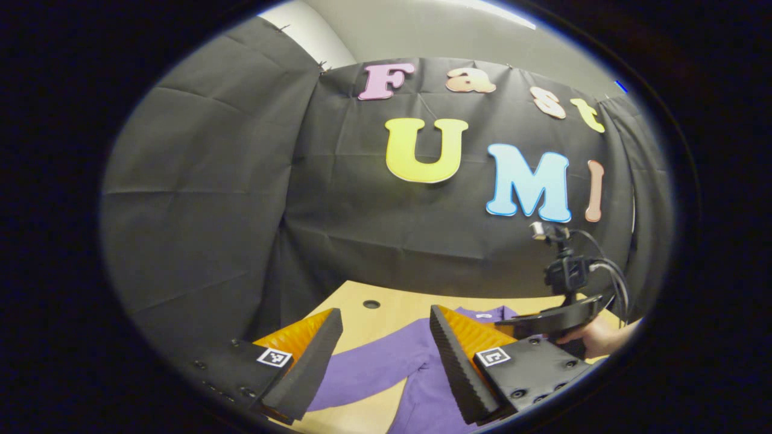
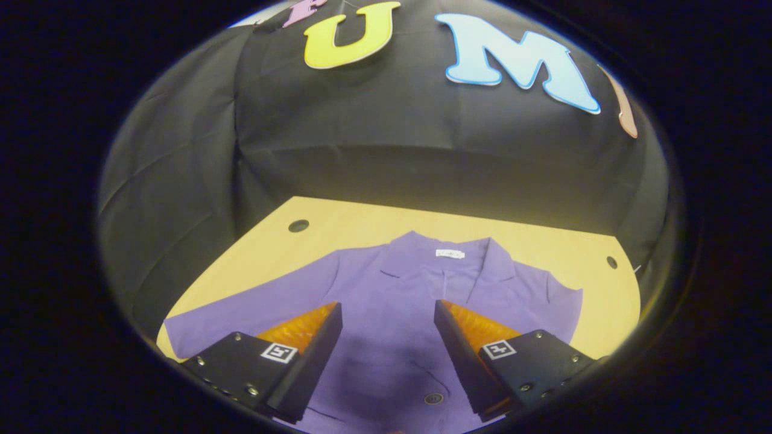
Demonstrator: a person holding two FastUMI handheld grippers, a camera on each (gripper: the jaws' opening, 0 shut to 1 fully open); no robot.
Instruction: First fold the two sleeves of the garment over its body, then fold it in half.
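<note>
Evidently soft and limp, the purple buttoned cloth garment [image 2: 392,289] lies flat on the tan worktop [image 2: 543,241] (sleeves unfolded), best pinched at a cuff by either spread gripper [image 2: 389,343].

No text can be read: the white collar tag [image 2: 450,254] on the purple garment [image 2: 386,289] is too small
</note>
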